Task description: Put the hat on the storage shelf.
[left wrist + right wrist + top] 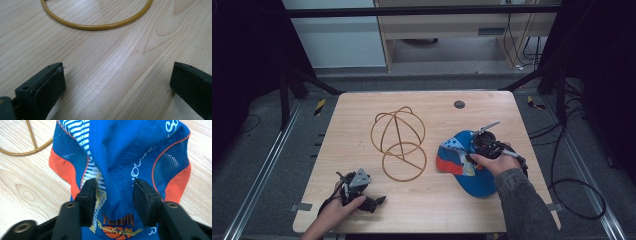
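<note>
A blue cap (478, 183) with orange and mesh panels lies at the table's right. My right gripper (476, 149) presses down on its crown. In the right gripper view a ridge of the cap's (120, 150) fabric is bunched between the jaws, and the right gripper (115, 185) is shut on it. A gold wire hat frame (398, 131) with a ring base (404, 161) stands mid-table. My left gripper (364, 189) rests at the front left, open; the left gripper (117, 80) holds nothing, and the gold ring (95, 27) lies ahead of it.
The wooden table (362, 115) has a small dark grommet (459, 104) near its far edge. Part of the wire frame (27, 152) shows just left of the cap in the right gripper view. Black frame legs and cables lie on the floor around the table.
</note>
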